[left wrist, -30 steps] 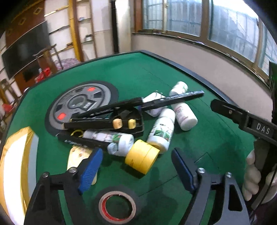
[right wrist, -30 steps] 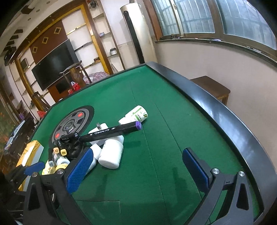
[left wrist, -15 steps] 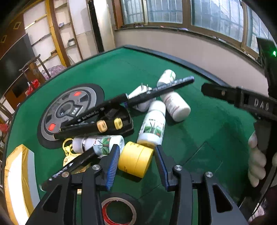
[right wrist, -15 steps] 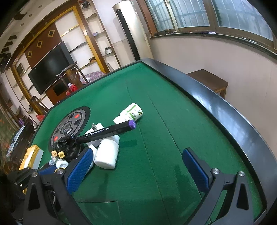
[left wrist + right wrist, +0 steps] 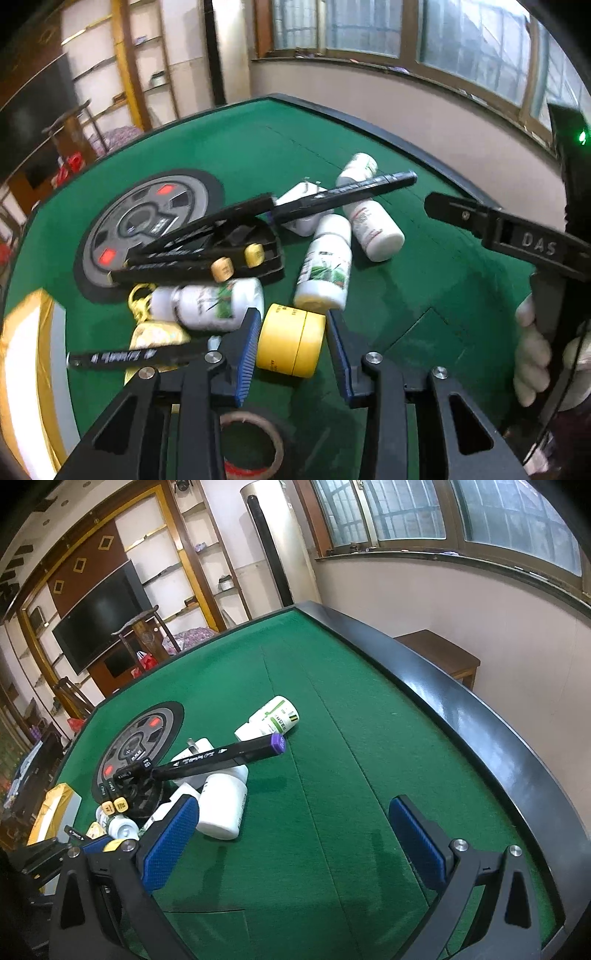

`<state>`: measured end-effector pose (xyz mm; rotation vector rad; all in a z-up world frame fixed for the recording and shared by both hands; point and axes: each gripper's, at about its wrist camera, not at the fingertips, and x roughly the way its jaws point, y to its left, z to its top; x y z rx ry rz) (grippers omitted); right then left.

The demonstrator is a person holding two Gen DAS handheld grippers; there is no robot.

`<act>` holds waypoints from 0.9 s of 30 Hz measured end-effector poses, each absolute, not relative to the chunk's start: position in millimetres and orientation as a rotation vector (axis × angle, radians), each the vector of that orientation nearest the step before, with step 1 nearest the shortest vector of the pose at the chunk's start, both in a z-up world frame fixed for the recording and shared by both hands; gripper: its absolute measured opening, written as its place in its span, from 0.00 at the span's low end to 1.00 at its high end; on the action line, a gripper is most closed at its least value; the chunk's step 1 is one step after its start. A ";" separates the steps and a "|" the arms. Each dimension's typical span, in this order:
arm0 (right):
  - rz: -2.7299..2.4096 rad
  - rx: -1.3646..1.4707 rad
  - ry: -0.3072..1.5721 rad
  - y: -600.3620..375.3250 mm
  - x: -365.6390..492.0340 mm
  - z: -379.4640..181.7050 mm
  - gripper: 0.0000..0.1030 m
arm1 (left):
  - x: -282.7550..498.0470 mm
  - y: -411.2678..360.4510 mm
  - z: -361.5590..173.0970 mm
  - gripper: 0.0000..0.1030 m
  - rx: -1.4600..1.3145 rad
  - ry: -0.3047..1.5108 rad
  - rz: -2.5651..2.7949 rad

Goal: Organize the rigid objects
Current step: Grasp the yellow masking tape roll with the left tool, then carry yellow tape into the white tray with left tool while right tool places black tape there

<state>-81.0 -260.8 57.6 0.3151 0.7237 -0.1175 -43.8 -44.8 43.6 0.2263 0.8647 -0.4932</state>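
The letters "DAS" stand in raised relief on the black arm of the right tongs (image 5: 535,245), right of the yellow tape roll (image 5: 291,339). The marker (image 5: 207,762) bears "128" near its left end; print on the bottles stays unreadable.

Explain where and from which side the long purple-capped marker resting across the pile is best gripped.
Probably at the free purple-capped end of the marker, which sticks out over the white bottles with bare green felt beside it. Come from above, jaws across the thin barrel. Its other end is buried among the other pens, leaving little finger room. The open right gripper is nearer.
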 end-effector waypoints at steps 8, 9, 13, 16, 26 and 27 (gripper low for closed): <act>-0.133 0.239 0.720 -248.7 -81.5 60.3 1.00 | -91.9 31.4 89.7 0.36 -0.015 0.779 -0.477; -0.125 0.217 0.725 -243.6 -83.2 63.0 1.00 | -95.8 38.5 94.1 0.36 -0.030 0.769 -0.471; 0.039 0.215 0.734 -210.7 -102.5 80.0 1.00 | -119.5 86.0 113.2 0.36 -0.094 0.718 -0.404; 0.223 0.130 0.805 -158.3 -106.3 83.1 0.98 | -130.3 109.9 118.2 0.36 -0.129 0.697 -0.363; 0.330 -0.037 1.019 -65.7 -79.6 31.1 0.35 | -156.4 157.7 120.5 0.36 -0.194 0.649 -0.290; 0.314 -0.069 0.996 -61.3 -81.7 30.8 0.23 | -156.4 162.3 119.5 0.36 -0.202 0.647 -0.283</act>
